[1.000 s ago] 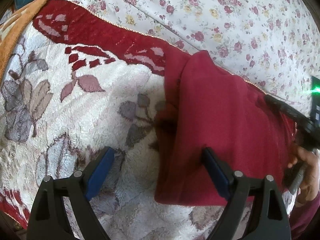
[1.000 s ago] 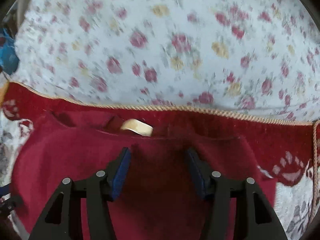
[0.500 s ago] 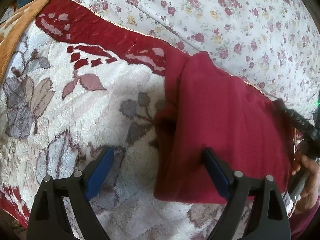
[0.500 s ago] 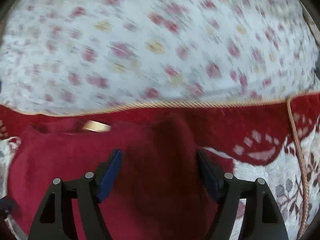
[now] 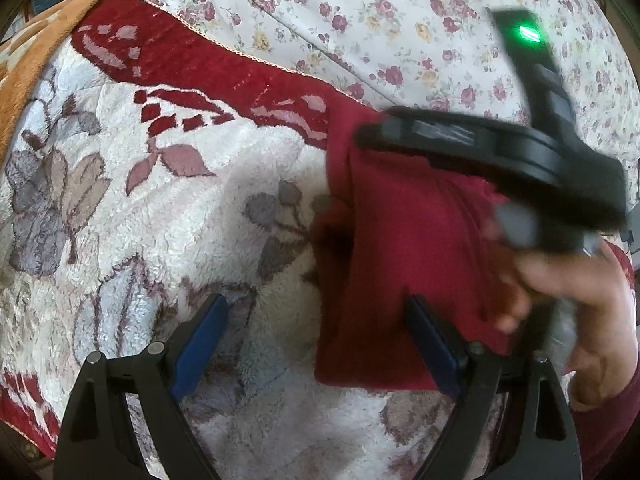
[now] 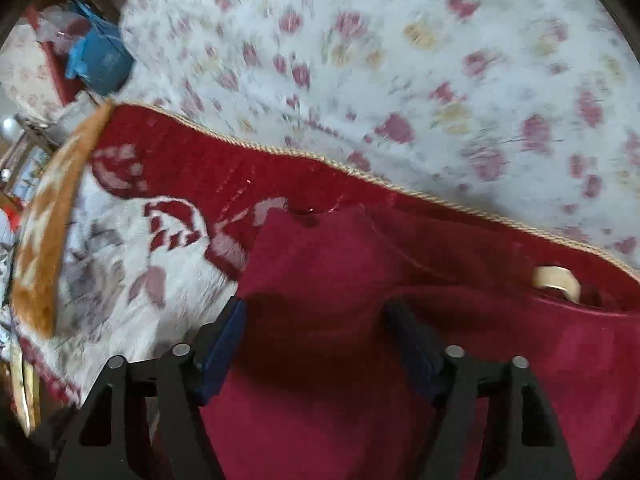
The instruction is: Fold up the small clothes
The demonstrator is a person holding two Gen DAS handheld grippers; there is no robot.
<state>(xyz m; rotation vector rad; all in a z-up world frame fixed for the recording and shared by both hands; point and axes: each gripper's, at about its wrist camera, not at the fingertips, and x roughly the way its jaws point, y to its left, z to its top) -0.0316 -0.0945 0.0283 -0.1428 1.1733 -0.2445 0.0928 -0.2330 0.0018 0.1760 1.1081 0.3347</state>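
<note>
— Which step is she on? The maroon garment (image 5: pixel 404 248) lies on the plush floral blanket (image 5: pixel 160 208), its far edge up by the blanket's red border, with the flowered sheet (image 5: pixel 400 16) beyond.

— I'd say one side panel is folded over and she is letting go of it. The right hand-held gripper (image 6: pixel 316 320) hangs over the cloth with its jaws opening; fabric lies under and between them, but the pads do not press on it. The left hand-held gripper (image 5: pixel 316 336) is spread wide at the near left corner, one pad over the blanket, the other at the garment, pinching nothing.

— And next?

— Probably a fresh grip on an edge, perhaps near the collar with its pale label (image 6: pixel 556 280), and both pads must catch every layer.

— What differs from a second ago?

— The right gripper stood far narrower then, facing the collar squarely. Now it has swung across toward the left side, and the person's hand (image 5: pixel 576 292) fills the left view's right edge. The left gripper hasn't budged.
</note>
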